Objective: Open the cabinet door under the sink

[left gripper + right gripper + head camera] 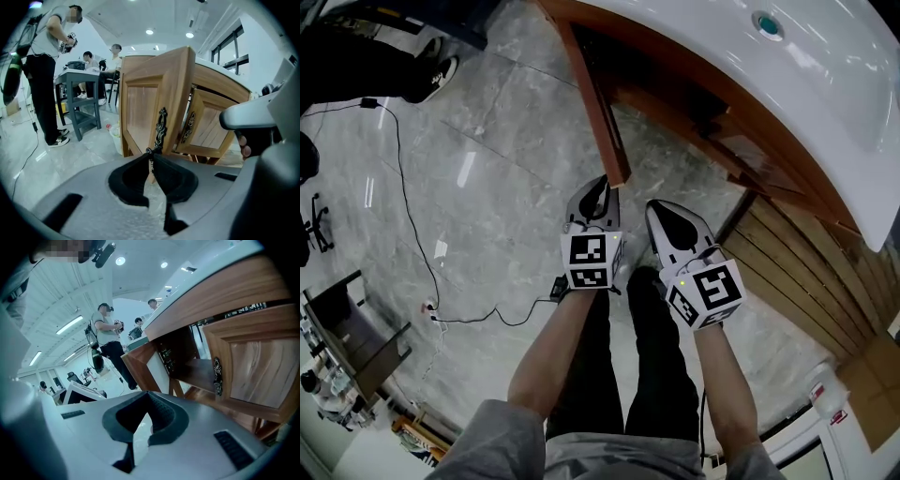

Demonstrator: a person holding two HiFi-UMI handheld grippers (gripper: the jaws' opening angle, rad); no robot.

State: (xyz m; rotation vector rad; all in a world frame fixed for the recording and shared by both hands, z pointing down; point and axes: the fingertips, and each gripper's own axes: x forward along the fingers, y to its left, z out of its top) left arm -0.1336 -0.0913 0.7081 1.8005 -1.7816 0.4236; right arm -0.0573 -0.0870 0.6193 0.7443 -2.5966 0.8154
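Note:
The wooden cabinet under the white sink [825,84] has its left door [154,98] swung out towards me; from above it shows edge-on [598,112]. A dark ornate handle [161,124] hangs near that door's free edge. My left gripper [150,152] is shut on the handle's lower end, its black pads pinching it. In the head view this gripper [596,192] sits at the tip of the open door. My right gripper [673,223] hovers just to the right, shut with nothing in it [146,393]. The right door [262,366] with its own handle [217,376] stands beside the dark cabinet opening [180,352].
Grey marble floor with a black cable [412,216] lies to the left. A wooden slat panel [806,272] runs at the right. Several people stand or sit round a grey table [82,89] in the background. A white bin [114,133] stands by the cabinet.

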